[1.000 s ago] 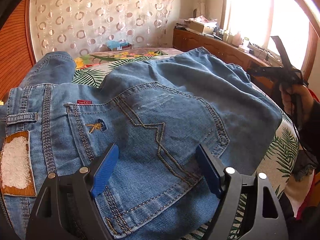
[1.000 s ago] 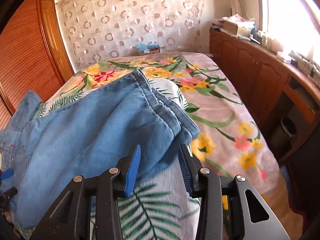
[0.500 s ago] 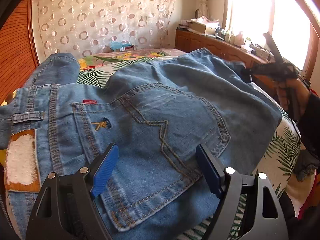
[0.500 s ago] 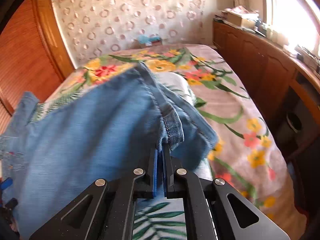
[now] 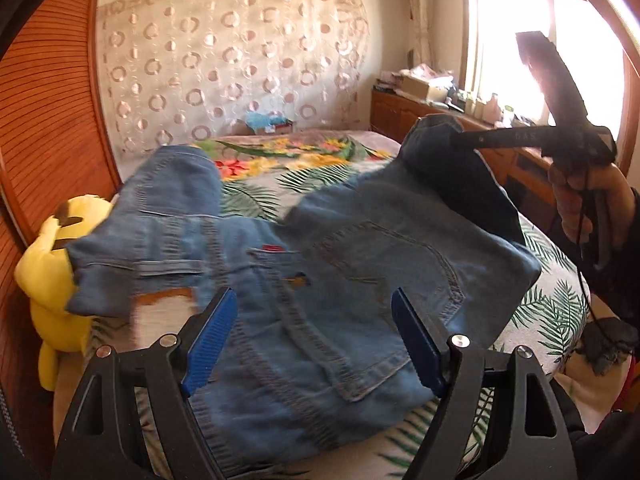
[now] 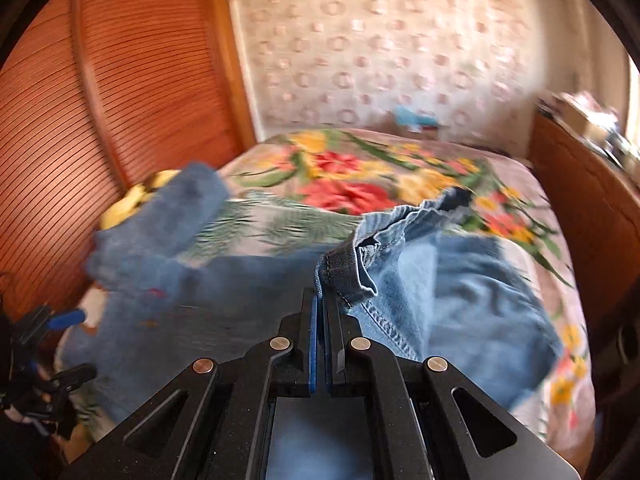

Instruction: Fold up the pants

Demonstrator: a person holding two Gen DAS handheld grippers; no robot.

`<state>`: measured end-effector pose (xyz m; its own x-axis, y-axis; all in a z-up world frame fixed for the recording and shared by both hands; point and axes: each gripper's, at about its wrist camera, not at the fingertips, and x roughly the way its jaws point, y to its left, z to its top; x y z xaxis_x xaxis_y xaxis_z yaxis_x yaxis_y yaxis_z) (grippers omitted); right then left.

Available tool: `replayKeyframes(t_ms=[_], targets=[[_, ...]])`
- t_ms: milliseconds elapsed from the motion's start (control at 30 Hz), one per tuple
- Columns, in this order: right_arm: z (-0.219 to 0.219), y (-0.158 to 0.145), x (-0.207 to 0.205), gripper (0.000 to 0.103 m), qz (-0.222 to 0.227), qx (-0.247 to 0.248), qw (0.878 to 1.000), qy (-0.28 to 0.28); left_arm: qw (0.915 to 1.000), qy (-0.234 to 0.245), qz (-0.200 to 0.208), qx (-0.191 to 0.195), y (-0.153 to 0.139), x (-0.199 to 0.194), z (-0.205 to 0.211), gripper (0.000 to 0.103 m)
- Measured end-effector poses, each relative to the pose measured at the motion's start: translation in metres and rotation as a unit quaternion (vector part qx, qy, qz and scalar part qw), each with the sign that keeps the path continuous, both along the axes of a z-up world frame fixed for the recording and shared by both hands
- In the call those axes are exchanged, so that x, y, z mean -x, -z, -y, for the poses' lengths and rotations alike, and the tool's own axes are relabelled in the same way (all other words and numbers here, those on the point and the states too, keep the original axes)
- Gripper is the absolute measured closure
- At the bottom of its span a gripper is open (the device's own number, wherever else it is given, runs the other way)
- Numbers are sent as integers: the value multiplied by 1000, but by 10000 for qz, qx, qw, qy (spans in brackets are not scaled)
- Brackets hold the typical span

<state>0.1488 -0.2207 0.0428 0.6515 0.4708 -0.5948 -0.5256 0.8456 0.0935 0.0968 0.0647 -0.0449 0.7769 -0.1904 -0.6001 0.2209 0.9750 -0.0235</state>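
Note:
Blue jeans (image 5: 340, 280) lie on the bed, back pockets up, waist toward me. My left gripper (image 5: 312, 340) is open, its blue pads above the seat of the jeans, holding nothing. My right gripper (image 6: 320, 304) is shut on the hem of one leg (image 6: 340, 264) and holds it lifted above the bed. In the left wrist view the right gripper (image 5: 456, 140) shows at the upper right with the leg end (image 5: 432, 136) hanging from it. The other leg (image 5: 176, 184) lies toward the far left.
The bed has a floral and fern-print cover (image 5: 280, 160). A yellow plush toy (image 5: 52, 264) sits at the bed's left edge by the wooden slatted wall (image 5: 48, 120). A wooden cabinet (image 5: 400, 116) with clutter runs under the window on the right.
My right gripper closed on the leg hem and has lifted it up and toward the waist. The left gripper has drawn back and stays open.

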Motion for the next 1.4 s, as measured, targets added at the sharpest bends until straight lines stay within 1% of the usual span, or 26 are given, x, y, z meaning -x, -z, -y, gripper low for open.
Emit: replayKeyframes(t_ms=[133, 267, 333, 467, 567, 600, 733, 767, 833, 867, 900, 933, 967, 1033, 1067, 1100, 1167, 1200, 1300, 1400], targets=[[-43, -11, 24, 101, 48, -7, 9982, -593, 9997, -218, 130, 24, -9, 9, -23, 23], [-74, -18, 41, 101, 143, 52, 9935, -1131, 9986, -475, 202, 98, -13, 14, -47, 23], [-80, -16, 44, 101, 131, 59, 9912, -1317, 9978, -619, 176, 136, -12, 14, -60, 23], [-75, -9, 39, 101, 65, 90, 9901, -1401, 9970, -739, 144, 168, -9, 12, -73, 23], [-62, -3, 37, 101, 170, 253, 9906, -1335, 9969, -757, 110, 185, -7, 7, -72, 23], [-66, -2, 37, 101, 172, 273, 9911, -1293, 9970, -739, 107, 196, -7, 5, -71, 23], [-52, 6, 36, 100, 152, 318, 9943, -1002, 9983, -547, 96, 160, -4, 3, -56, 23], [-54, 9, 38, 97, 133, 333, 9950, -937, 9988, -469, 79, 145, -3, 0, -50, 23], [-48, 16, 38, 91, 94, 326, 9964, -771, 9994, -323, 61, 130, -2, -3, -39, 23], [-42, 20, 38, 84, 84, 321, 9971, -684, 9996, -245, 51, 123, -1, -5, -33, 23], [-38, 23, 39, 74, 77, 334, 9976, -604, 9998, -175, 40, 113, 0, -9, -27, 23], [-32, 27, 40, 68, 60, 346, 9982, -493, 9999, -115, 32, 110, 0, -12, -22, 23], [-28, 31, 40, 60, 43, 354, 9985, -420, 9999, -32, 21, 119, 0, -17, -16, 23], [-18, 34, 43, 57, 30, 367, 9990, -260, 9998, 142, -24, 165, 2, -25, -5, 27], [-12, 37, 44, 57, 31, 376, 9992, -164, 9996, 210, -55, 185, 2, -28, -1, 32], [-6, 40, 46, 56, 27, 369, 9993, -68, 9992, 325, -110, 213, 4, -33, 5, 40], [2, 45, 46, 56, -24, 332, 9994, 80, 9983, 499, -218, 217, 8, -41, 16, 51], [6, 47, 48, 56, -32, 293, 9994, 158, 9980, 537, -261, 197, 9, -45, 20, 55], [15, 55, 50, 56, -61, 295, 9989, 360, 9971, 631, -423, 84, 15, -59, 35, 61], [19, 60, 49, 55, -137, 239, 9984, 492, 9961, 625, -607, -108, 24, -68, 45, 63]])
